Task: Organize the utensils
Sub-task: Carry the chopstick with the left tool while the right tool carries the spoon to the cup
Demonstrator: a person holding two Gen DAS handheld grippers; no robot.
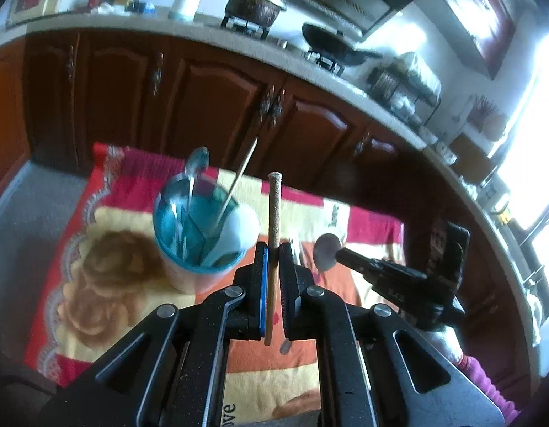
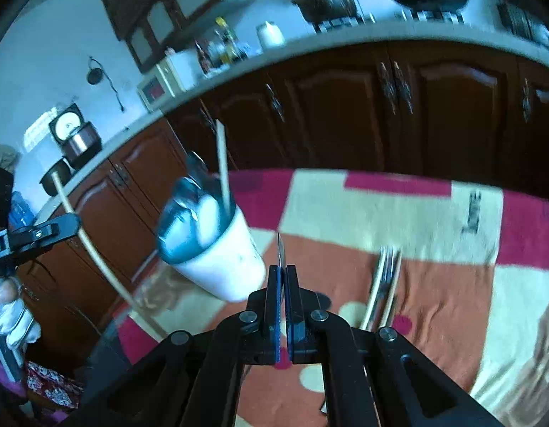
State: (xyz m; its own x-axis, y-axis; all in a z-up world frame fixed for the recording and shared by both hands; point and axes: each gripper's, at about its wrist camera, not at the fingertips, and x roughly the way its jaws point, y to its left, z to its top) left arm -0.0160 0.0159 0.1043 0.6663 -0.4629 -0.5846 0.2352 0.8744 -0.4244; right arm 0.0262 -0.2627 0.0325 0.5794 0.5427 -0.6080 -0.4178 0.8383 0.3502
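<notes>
The left tongs (image 1: 272,249) are clenched on a wooden chopstick (image 1: 274,213), which stands nearly upright between the pads with its top well above them and its lower end hanging below. The right tongs (image 2: 283,274) are clenched on a thin metal utensil, probably a spoon (image 2: 281,249), seen edge-on from their own camera and as a round flat end from the other side. The white cup (image 1: 203,235), already holding spoons and another chopstick, stands on the patterned cloth (image 1: 79,249) ahead and to the left of both tongs. More cutlery (image 2: 383,284) lies on the cloth ahead and to the right of the right tongs. The step in hand looks like carrying both pieces to the cup. The next move calls for bringing each piece over the rim, lower end down, threading it past the utensils inside, then loosening the grip.
</notes>
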